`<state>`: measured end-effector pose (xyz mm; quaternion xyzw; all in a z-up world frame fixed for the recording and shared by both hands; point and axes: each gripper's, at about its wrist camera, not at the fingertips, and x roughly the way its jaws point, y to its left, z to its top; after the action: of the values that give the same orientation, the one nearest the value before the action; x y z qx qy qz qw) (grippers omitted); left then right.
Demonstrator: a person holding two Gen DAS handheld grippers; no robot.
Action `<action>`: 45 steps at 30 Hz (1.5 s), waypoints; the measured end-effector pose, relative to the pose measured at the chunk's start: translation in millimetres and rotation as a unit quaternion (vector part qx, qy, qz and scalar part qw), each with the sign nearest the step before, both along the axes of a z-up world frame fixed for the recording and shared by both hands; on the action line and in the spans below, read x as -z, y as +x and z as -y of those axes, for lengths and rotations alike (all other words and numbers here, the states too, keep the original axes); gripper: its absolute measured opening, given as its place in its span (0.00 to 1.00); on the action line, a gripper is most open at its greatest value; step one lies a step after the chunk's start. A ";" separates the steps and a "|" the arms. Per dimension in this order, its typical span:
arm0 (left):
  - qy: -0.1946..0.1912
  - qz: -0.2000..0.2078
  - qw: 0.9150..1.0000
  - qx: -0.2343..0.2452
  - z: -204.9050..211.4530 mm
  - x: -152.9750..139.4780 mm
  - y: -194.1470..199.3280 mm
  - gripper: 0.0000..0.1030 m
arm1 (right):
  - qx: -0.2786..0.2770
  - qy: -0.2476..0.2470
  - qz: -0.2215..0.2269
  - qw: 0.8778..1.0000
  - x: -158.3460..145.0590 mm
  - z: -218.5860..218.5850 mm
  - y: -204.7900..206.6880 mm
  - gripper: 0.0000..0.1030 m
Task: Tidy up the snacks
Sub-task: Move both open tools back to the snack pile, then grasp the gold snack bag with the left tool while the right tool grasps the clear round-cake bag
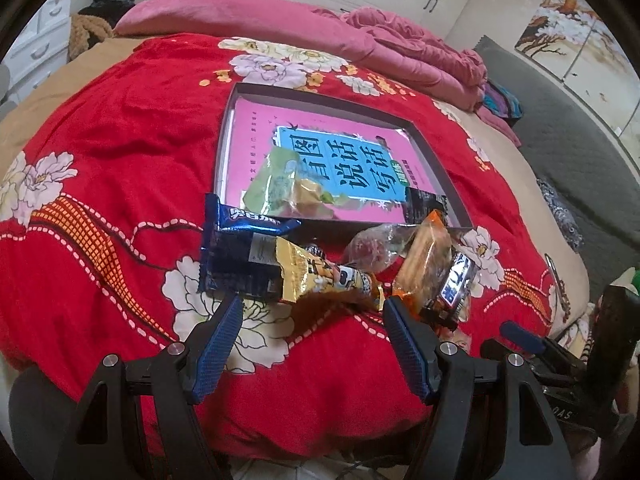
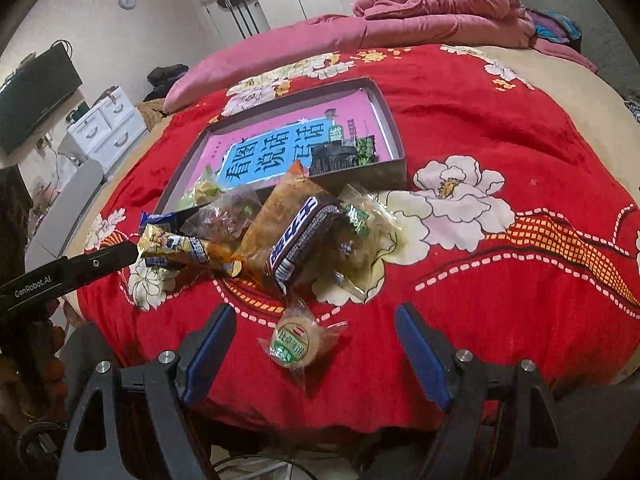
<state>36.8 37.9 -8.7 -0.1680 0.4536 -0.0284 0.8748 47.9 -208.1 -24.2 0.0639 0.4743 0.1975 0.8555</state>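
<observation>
Round green snack [image 2: 298,342] between wide-spread right hand-held gripper [image 2: 316,330] fingers; left hand-held gripper [image 1: 312,320] wide, empty.

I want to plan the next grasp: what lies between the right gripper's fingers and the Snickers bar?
In the right wrist view, one round green-labelled cake lies on the red blanket between the open right gripper and the Snickers bar.
</observation>
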 end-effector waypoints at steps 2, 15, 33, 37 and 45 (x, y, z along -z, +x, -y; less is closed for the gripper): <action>-0.001 -0.003 1.000 0.000 0.8 1.3 -1.1 0.72 | -0.004 -0.004 -0.006 1.000 1.7 -2.2 -0.5 0.79; -0.005 -0.017 1.000 0.003 9.4 12.4 1.1 0.72 | -0.026 -0.002 -0.057 0.998 22.5 -13.8 1.0 0.62; -0.077 -0.035 0.996 -0.038 8.6 36.0 41.0 0.69 | -0.053 -0.024 -0.048 0.997 32.9 -29.9 13.8 0.41; -0.102 -0.035 0.993 -0.049 3.3 39.9 45.9 0.45 | -0.051 -0.024 -0.042 0.998 31.3 -27.6 15.4 0.41; -0.130 -0.029 0.990 -0.055 -3.2 40.8 49.7 0.29 | -0.036 -0.015 -0.036 0.999 27.4 -17.4 16.3 0.41</action>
<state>86.5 41.1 -49.5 -0.3053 0.4616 -0.0341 0.8322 64.2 -190.7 -51.6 0.0410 0.5097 0.2189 0.8311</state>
